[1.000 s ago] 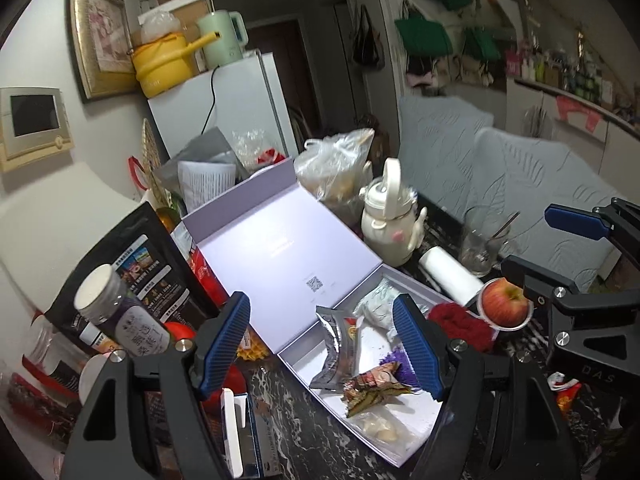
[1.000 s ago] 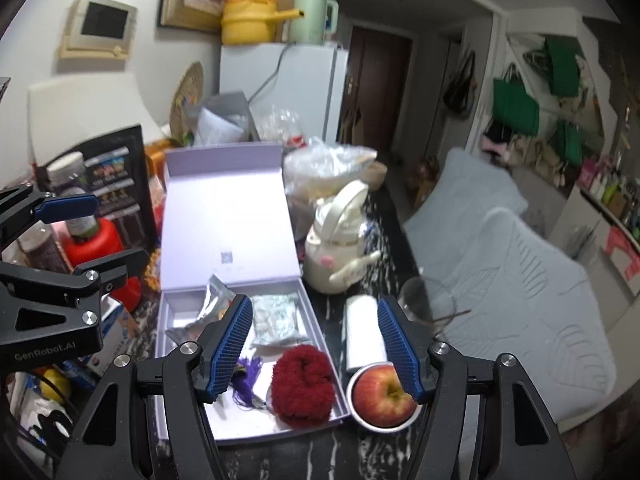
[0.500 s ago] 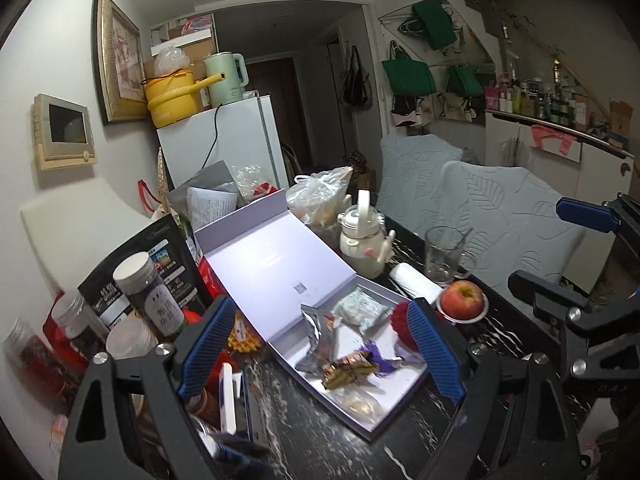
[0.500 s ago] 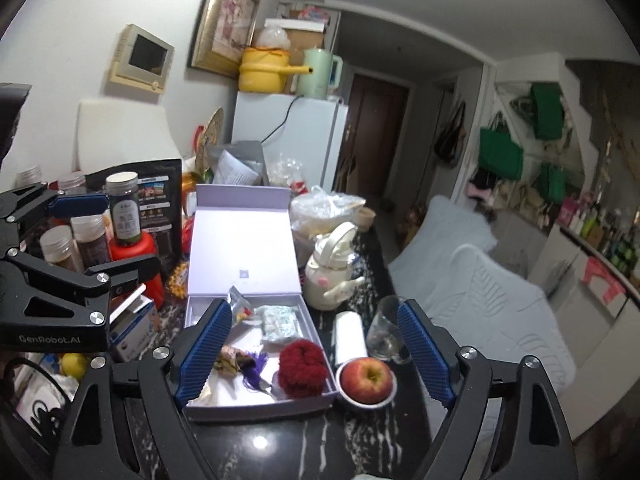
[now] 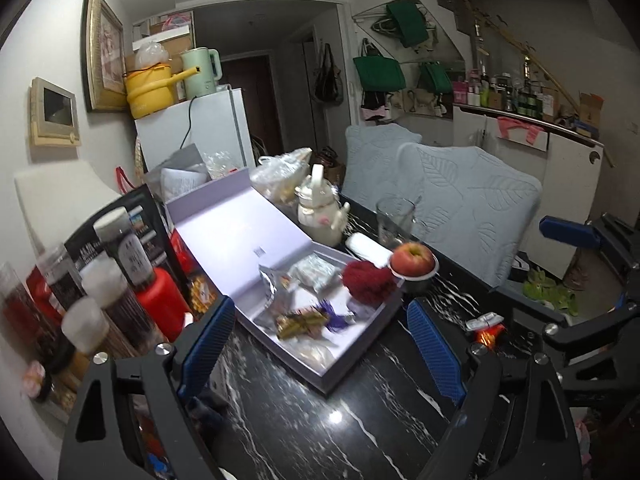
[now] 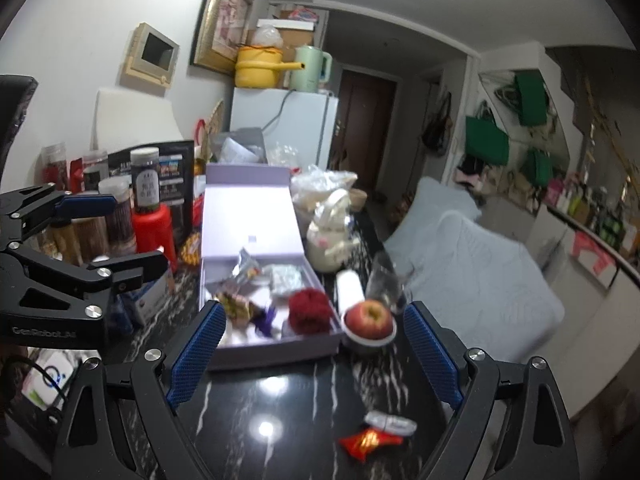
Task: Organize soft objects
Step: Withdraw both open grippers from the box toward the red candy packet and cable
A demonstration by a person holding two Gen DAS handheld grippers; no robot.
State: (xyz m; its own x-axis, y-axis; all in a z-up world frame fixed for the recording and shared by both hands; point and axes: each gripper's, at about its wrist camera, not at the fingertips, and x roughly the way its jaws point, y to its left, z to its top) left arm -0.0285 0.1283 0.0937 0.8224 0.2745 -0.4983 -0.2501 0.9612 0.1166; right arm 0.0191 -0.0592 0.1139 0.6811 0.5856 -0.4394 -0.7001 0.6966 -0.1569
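An open lavender box lies on the black marble table. In it are a red fluffy ball at the near right corner, a silver packet, a gold wrapper and a purple tassel. My left gripper hangs open, short of the box, with nothing between its fingers. My right gripper is back from the box's front wall. Its jaws are opening and hold nothing. The red ball lies beyond them. A red wrapper lies loose on the table near the right finger.
An apple in a small bowl stands right of the box, with a glass, a white roll and a white teapot behind. Jars and a red bottle crowd the left. Grey-covered chairs line the right edge.
Both grippers have drawn back from the box and their jaws have spread wider. The red ball, earlier between the right fingers, stays in the box. The red wrapper has come into view.
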